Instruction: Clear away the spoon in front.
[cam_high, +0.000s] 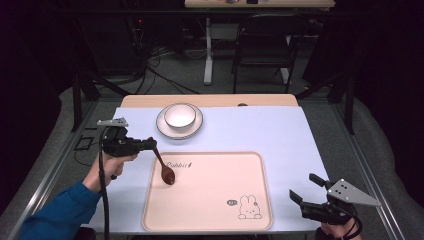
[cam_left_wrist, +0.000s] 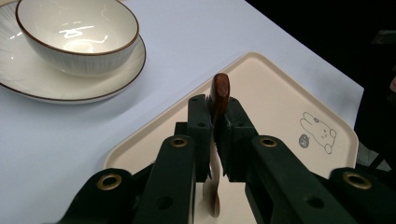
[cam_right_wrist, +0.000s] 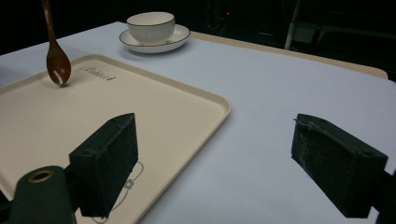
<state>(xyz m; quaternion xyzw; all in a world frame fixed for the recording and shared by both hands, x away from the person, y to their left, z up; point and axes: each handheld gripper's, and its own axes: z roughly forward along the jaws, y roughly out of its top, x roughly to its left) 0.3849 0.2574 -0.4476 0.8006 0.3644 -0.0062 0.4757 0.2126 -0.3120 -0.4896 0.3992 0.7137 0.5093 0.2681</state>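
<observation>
A dark brown wooden spoon (cam_high: 164, 167) hangs bowl-down over the left part of the cream tray (cam_high: 215, 210), its bowl at or just above the tray surface. My left gripper (cam_high: 150, 144) is shut on the spoon's handle (cam_left_wrist: 219, 93), with the handle end sticking up between the pads. In the right gripper view the spoon (cam_right_wrist: 56, 60) shows at the far left above the tray (cam_right_wrist: 187, 107). My right gripper (cam_high: 306, 187) stands open at the table's front right, off the tray, with nothing between its jaws (cam_right_wrist: 215, 163).
A white bowl (cam_high: 180, 115) sits on a white saucer (cam_high: 162, 129) at the back of the pale blue tabletop (cam_high: 260, 130), behind the tray. The tray carries a rabbit drawing (cam_high: 248, 207) near its front right corner. A chair and desk legs stand beyond the table.
</observation>
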